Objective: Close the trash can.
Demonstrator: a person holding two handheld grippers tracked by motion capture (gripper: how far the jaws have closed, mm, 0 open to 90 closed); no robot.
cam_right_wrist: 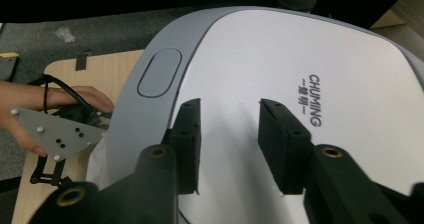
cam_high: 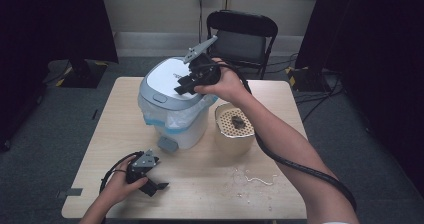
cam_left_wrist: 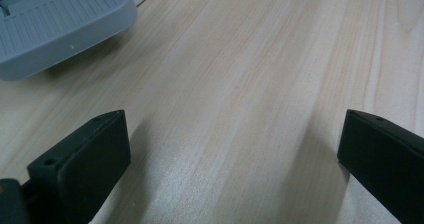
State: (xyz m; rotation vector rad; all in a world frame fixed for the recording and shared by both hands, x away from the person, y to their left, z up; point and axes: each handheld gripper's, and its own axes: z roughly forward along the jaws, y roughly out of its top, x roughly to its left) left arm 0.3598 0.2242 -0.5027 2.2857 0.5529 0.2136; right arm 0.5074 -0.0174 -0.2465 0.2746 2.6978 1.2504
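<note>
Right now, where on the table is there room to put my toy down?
The front middle of the table, between the left gripper and the white scraps, is bare. The far left corner beside the bin too. It's crowded where bin and perforated pot stand together.

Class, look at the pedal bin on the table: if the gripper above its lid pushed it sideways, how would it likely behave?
The pedal bin is tall and plastic, so it probably feels light and may slide or tip. Its smooth lid likely offers the right gripper little grip. The bag hanging over the rim looks floppy.

lab: black curtains point(cam_high: 50, 19), lone table point(cam_high: 210, 184).
</note>
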